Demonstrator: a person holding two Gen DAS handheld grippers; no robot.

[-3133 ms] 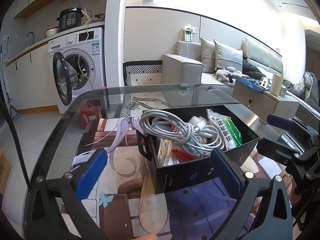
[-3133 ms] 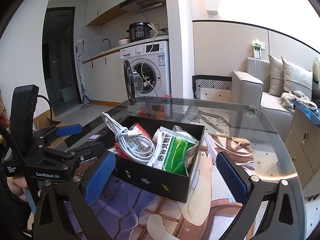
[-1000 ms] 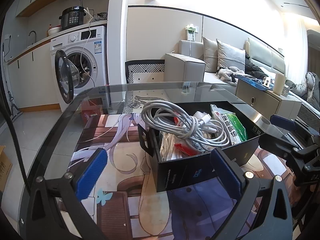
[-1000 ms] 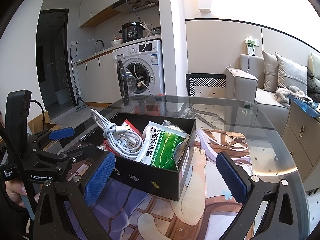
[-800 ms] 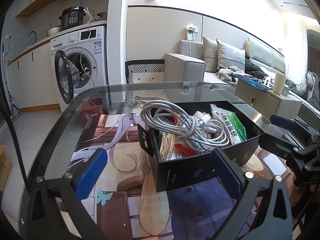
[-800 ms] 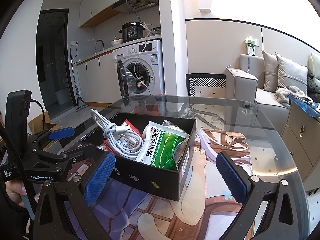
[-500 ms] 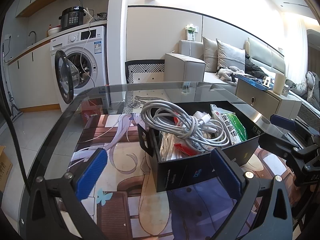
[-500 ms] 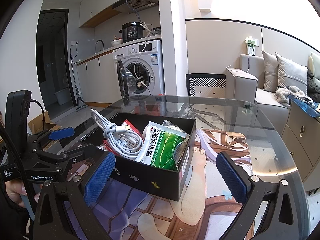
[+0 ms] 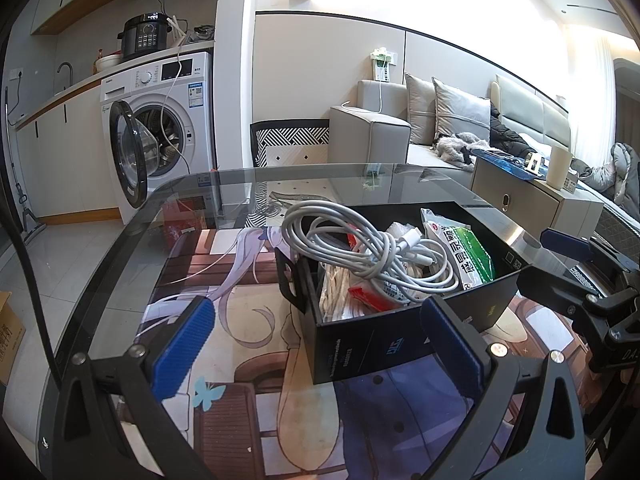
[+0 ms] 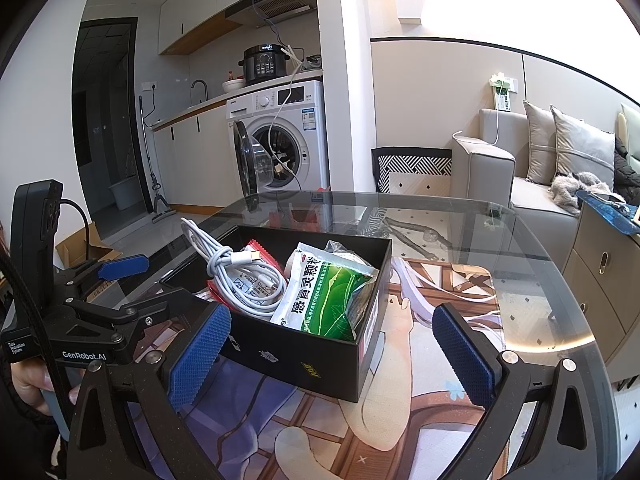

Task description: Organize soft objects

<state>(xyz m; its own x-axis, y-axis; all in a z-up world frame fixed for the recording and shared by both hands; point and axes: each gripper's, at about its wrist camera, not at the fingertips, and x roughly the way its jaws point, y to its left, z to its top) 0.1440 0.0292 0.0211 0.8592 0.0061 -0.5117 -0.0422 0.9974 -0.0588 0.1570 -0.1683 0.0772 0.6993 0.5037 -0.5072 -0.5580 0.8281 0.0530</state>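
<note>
A black box [image 9: 400, 344] [image 10: 304, 356] stands on the glass table. In it lie a coiled white cable [image 9: 360, 248] [image 10: 240, 280], a green and white packet [image 9: 468, 256] [image 10: 324, 300], and red and white packets [image 9: 360, 292] [image 10: 260, 254]. My left gripper [image 9: 316, 344] is open and empty, just in front of the box's near left corner. My right gripper [image 10: 332, 352] is open and empty, in front of the box's near right corner. Each gripper shows in the other's view, the right [image 9: 580, 280] and the left [image 10: 112, 304].
The round glass table [image 10: 520, 248] [image 9: 132, 240] has a printed mat [image 9: 248, 320] under the box. A washing machine with open door [image 9: 156, 144] [image 10: 276, 148] stands behind. A sofa [image 10: 540, 176] and a low cabinet [image 9: 532, 200] are to the right.
Since about three seconds ago both views have shifted slightly relative to the box. In the last second nothing has visibly moved; both grippers stay open.
</note>
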